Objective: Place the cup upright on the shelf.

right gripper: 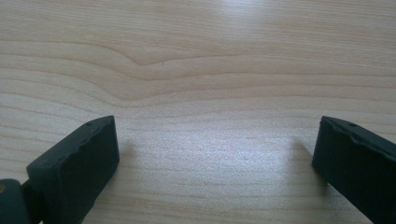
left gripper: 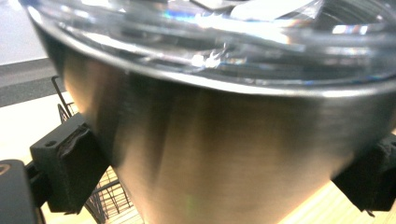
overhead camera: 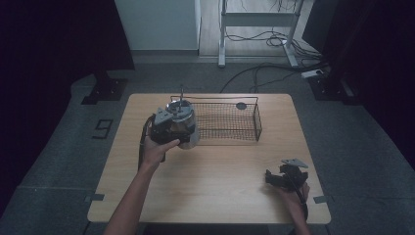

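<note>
A stainless steel tumbler (overhead camera: pixel 185 119) with a clear lid hangs above the table's left-middle, at the left end of a wire basket (overhead camera: pixel 230 122). A thin straw-like rod (overhead camera: pixel 181 91) rises from the lid. My left gripper (overhead camera: pixel 182 131) is shut on the tumbler; in the left gripper view its black pads (left gripper: pixel 70 163) press both sides of the steel wall (left gripper: pixel 219 154). My right gripper (overhead camera: pixel 283 176) rests near the table's front right corner. Its jaws stand open over bare wood in the right gripper view (right gripper: pixel 215 149).
The dark wire basket sits at the back middle of the wooden table (overhead camera: pixel 210 186), with a small dark round thing (overhead camera: pixel 241 105) at its far side. Beyond the table are a desk frame (overhead camera: pixel 254 29) and floor cables (overhead camera: pixel 274 41).
</note>
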Action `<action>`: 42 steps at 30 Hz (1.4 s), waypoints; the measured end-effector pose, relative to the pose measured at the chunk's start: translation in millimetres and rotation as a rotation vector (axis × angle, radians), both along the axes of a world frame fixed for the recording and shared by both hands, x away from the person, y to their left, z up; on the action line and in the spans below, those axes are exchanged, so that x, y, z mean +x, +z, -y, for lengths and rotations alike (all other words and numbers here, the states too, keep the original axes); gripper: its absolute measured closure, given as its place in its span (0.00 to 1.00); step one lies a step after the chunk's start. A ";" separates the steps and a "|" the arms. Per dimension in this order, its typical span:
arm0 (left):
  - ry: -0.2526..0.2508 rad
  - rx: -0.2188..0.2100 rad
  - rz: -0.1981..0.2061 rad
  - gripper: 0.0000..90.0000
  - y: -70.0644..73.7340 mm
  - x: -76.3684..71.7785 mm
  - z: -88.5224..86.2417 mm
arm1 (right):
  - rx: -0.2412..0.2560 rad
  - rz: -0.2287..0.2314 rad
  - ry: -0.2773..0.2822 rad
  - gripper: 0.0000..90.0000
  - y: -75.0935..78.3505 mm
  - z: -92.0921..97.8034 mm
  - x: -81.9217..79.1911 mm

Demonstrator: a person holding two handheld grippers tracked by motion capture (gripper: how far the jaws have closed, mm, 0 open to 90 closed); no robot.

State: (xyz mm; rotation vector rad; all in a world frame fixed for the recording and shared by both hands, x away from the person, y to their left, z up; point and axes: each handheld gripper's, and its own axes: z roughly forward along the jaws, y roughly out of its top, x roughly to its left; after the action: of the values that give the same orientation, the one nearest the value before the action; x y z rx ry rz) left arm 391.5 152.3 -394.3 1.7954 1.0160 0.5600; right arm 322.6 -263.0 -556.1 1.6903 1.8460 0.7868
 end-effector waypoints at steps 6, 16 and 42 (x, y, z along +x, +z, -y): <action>-0.003 -0.001 0.002 0.05 2.7 5.5 1.4 | -0.001 0.000 0.001 0.00 0.0 0.1 0.0; 0.008 0.002 0.004 0.05 4.2 14.0 1.3 | -0.001 -0.001 0.001 0.00 0.0 0.1 0.0; 0.016 0.016 -0.021 0.05 6.5 45.4 7.9 | -0.001 0.004 0.001 0.00 -0.3 0.1 0.0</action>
State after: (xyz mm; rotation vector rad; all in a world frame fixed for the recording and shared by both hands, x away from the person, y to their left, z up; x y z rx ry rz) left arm 437.0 144.4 -387.8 1.8120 1.0431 0.5618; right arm 322.6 -263.2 -556.4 1.6861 1.8445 0.7883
